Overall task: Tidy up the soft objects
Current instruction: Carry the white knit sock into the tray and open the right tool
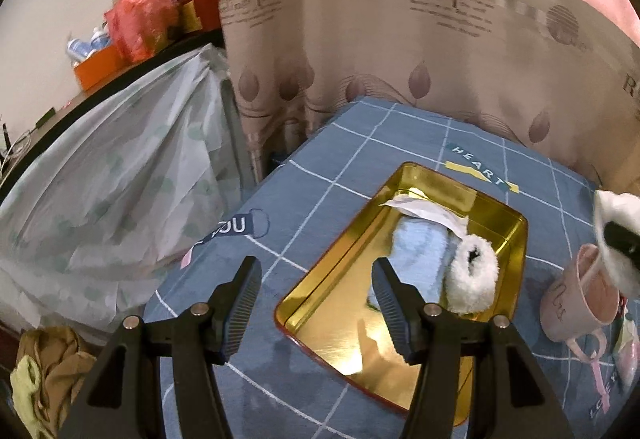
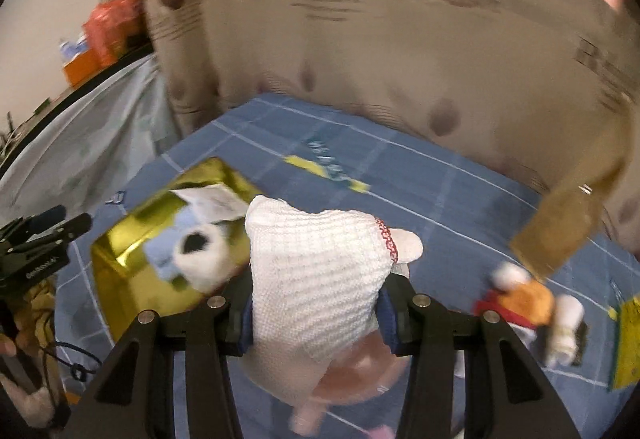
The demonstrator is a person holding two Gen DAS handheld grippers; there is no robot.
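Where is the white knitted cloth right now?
The white knitted cloth is clamped in the right gripper, above the pink mug, right of the gold tin.

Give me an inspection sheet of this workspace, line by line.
Surface: blue grid-patterned cloth, no bare table seen.
Job's things: gold tin holds a light blue sock, a fluffy white bootie and a paper slip.
Clutter: pink mug, small plush toy.
Grippers: left gripper open, empty; right gripper shut on a white knitted cloth.
Cables: thin black cord at lower left.
Surroundings: patterned curtain, orange box.
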